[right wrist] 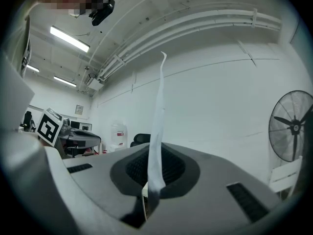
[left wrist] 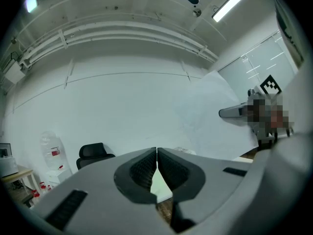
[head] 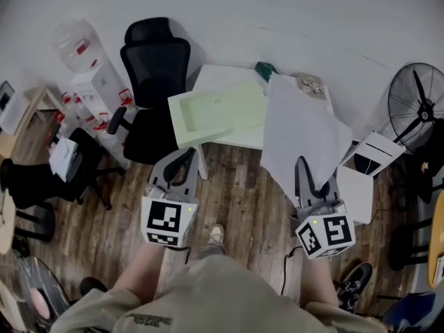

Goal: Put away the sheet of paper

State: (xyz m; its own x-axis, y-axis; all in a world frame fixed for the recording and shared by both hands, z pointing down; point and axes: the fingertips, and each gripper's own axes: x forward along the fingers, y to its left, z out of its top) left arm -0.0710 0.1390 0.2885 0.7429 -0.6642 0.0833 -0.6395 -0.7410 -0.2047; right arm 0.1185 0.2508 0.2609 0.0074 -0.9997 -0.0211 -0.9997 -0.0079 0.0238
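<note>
The white sheet of paper (head: 305, 130) hangs in the air over the right end of the white table (head: 229, 75). My right gripper (head: 303, 164) is shut on its lower edge. In the right gripper view the sheet (right wrist: 158, 116) stands edge-on, pinched between the jaws of the right gripper (right wrist: 154, 156). My left gripper (head: 184, 152) is shut and empty, held apart from the sheet above the floor in front of the table. Its jaw tips touch in the left gripper view (left wrist: 156, 153), where the sheet (left wrist: 210, 116) shows at the right. A pale green tray (head: 218, 113) lies on the table.
A black office chair (head: 156, 61) stands left of the table, and a water dispenser (head: 90, 68) is further left. A floor fan (head: 420, 103) and open white boxes (head: 374, 155) are at the right. Another dark chair (head: 41, 179) is at the left, on the wooden floor (head: 243, 200).
</note>
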